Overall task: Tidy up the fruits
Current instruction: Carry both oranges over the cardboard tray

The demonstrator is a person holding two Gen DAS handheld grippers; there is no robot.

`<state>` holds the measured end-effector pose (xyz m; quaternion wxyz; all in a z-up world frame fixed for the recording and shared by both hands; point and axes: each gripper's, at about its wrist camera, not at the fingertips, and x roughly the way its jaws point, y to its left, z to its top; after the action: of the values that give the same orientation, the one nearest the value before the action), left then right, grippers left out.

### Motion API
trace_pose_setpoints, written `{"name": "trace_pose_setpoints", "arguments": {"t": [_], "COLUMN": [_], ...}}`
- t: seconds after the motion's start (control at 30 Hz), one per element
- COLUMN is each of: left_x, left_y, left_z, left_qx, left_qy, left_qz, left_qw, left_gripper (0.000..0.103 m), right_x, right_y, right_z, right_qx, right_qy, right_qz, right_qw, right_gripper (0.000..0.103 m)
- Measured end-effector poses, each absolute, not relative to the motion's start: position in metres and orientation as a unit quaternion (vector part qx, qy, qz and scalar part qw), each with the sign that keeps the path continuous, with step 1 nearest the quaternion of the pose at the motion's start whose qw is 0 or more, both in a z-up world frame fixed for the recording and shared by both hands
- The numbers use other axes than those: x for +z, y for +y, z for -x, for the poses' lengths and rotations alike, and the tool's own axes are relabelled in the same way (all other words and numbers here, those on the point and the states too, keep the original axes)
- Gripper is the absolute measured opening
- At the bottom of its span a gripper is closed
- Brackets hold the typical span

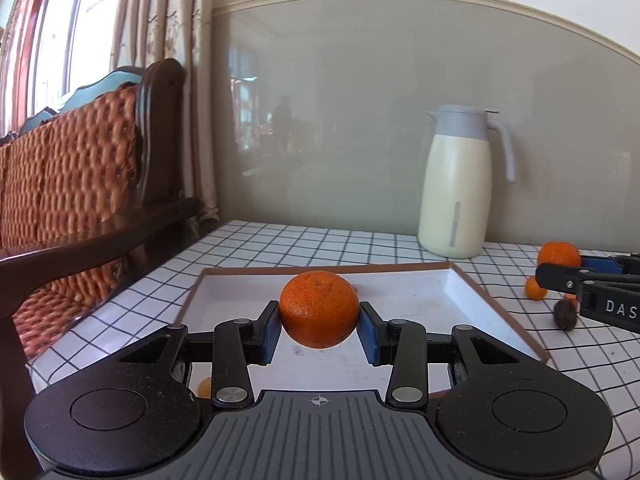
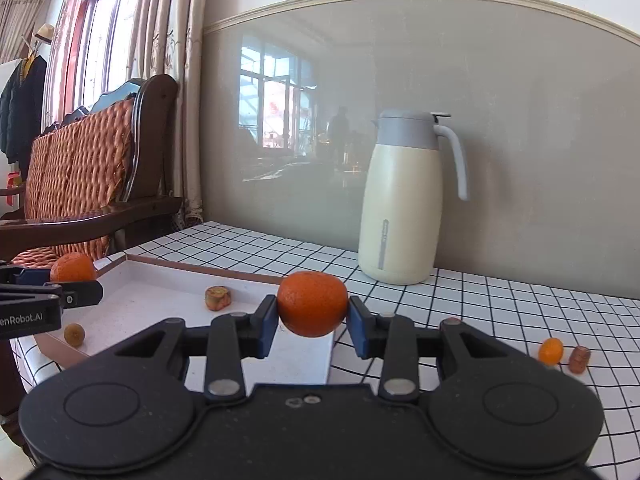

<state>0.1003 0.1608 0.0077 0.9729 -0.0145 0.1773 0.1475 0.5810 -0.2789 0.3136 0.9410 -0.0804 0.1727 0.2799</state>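
My left gripper (image 1: 319, 322) is shut on an orange (image 1: 319, 309) and holds it above the white tray (image 1: 424, 292). My right gripper (image 2: 312, 318) is shut on a second orange (image 2: 312, 303), held over the tray's right edge (image 2: 312, 356). Each gripper with its orange shows in the other view: the right one at the far right (image 1: 559, 255), the left one at the far left (image 2: 73, 267). In the tray lie a small yellowish fruit (image 2: 74, 334) and a cut fruit piece (image 2: 218, 298). A small orange kumquat (image 2: 551, 351) lies on the table to the right.
A cream thermos jug (image 2: 402, 200) stands at the back by the wall. A brown nut-like piece (image 2: 579, 359) lies next to the kumquat, and a dark one (image 1: 565, 316) shows in the left wrist view. A wooden sofa (image 2: 84, 184) is left of the checked table (image 2: 500, 304).
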Motion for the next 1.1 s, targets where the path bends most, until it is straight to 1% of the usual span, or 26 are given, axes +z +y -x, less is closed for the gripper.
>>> {"name": "trace_pose_setpoints", "arguments": {"t": [0.3,0.73,1.1], "left_x": [0.001,-0.01,-0.013], "left_y": [0.192,0.232,0.252], "left_z": [-0.108,-0.14,-0.154], "left_qx": [0.176,0.198,0.218], "left_qy": [0.181,0.201,0.202], "left_qz": [0.02,0.04,0.049], "left_qw": [0.967,0.959,0.954], "left_gripper": [0.041,0.041,0.041], "right_x": [0.306,0.297,0.291], "right_y": [-0.255,-0.223,-0.208], "right_z": [-0.591,-0.633,-0.659], "right_qx": [0.291,0.299,0.298], "right_qy": [0.175,0.215,0.242], "right_qz": [0.082,0.101,0.096], "right_qw": [0.937,0.924,0.918], "right_gripper": [0.029,0.029,0.029]}}
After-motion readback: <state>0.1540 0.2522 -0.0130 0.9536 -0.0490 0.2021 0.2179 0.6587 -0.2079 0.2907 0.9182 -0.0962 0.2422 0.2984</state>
